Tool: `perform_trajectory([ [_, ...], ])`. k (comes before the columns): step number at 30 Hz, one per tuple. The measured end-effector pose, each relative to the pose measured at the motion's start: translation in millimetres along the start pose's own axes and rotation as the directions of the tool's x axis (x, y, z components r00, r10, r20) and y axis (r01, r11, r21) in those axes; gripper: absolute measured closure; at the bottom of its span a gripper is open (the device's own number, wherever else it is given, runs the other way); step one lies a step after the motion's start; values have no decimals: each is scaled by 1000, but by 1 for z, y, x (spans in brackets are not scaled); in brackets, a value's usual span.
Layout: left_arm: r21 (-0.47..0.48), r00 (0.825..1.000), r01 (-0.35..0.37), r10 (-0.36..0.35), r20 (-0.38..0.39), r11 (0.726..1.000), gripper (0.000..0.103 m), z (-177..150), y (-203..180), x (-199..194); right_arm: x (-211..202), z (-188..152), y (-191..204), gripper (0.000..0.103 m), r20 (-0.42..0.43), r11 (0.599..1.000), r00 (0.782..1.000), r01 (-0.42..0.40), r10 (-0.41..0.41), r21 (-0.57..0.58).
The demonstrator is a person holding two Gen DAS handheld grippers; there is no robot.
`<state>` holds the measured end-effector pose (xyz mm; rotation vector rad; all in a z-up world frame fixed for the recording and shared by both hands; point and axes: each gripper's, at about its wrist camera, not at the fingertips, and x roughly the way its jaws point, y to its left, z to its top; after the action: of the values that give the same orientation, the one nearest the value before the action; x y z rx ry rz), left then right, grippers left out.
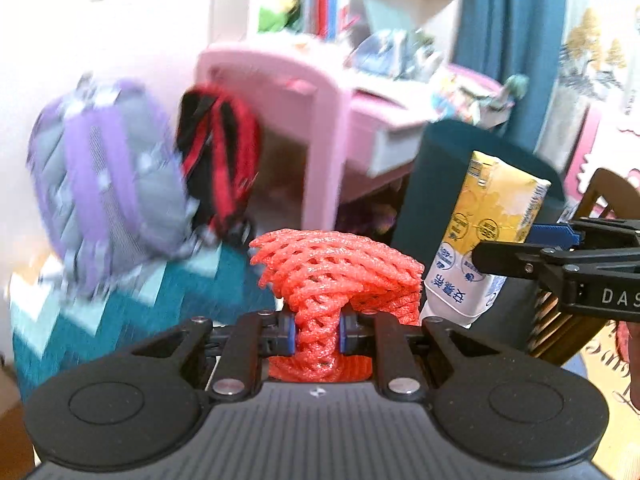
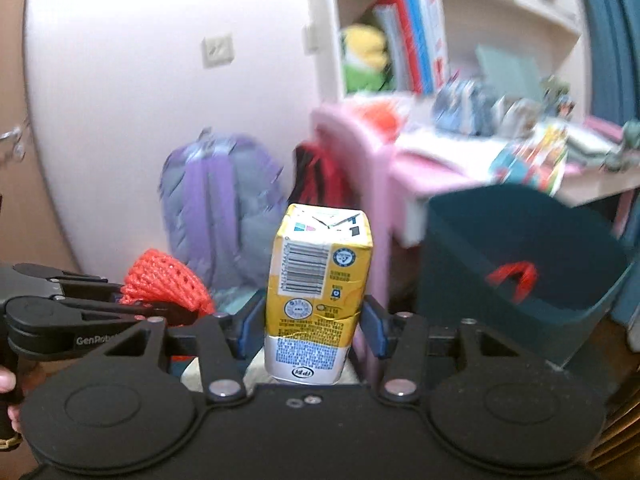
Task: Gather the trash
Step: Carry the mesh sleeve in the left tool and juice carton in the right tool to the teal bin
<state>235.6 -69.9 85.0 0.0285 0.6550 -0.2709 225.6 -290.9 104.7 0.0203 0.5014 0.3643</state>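
Inside teal bin (image 2: 460,248) – red scrap (image 2: 512,276), left tool (image 1: 317,334) clenching foam net (image 1: 336,268), right tool (image 2: 310,330) gripping carton (image 2: 316,292)

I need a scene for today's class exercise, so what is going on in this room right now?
A person is tidying up with a hand-held tool in each hand. The left tool is shut on an orange foam net. The right tool grips a dented yellow drink carton. A dark teal bin stands just ahead beside the pink desk, with something red already inside. Neither item is in the bin yet.
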Motion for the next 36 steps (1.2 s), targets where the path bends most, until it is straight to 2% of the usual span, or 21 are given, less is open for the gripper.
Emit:
perform_trajectory([
  [3, 37, 999, 13, -15, 47, 999, 86, 31, -23, -4, -18, 24, -23, 53, 55, 999, 997, 48, -48, 4],
  [7, 80, 995, 33, -40, 95, 996, 86, 69, -55, -3, -26, 51, -54, 53, 88, 992, 988, 126, -126, 6],
  [11, 167, 993, 25, -44, 108, 986, 86, 95, -91, 12, -25, 68, -88, 53, 100, 980, 974, 199, -201, 26],
  [15, 222, 993, 48, -70, 90, 974, 86, 112, -126, 38, -15, 75, -125, 53, 86, 963, 961, 259, -264, 68],
  [18, 254, 995, 67, -83, 52, 965, 86, 120, -150, 66, -3, 77, -151, 53, 61, 951, 952, 293, -299, 101],
  [22, 277, 996, 89, -94, 5, 957, 86, 128, -177, 101, 21, 78, -180, 53, -18, 938, 945, 326, -326, 121],
  [26, 271, 994, 106, -99, -36, 957, 86, 137, -196, 135, 46, 76, -197, 53, -103, 919, 923, 381, -371, 102],
  [36, 266, 979, 136, -89, -183, 954, 86, 132, -218, 205, 86, 60, -223, 52, -251, 912, 895, 401, -370, 88],
])
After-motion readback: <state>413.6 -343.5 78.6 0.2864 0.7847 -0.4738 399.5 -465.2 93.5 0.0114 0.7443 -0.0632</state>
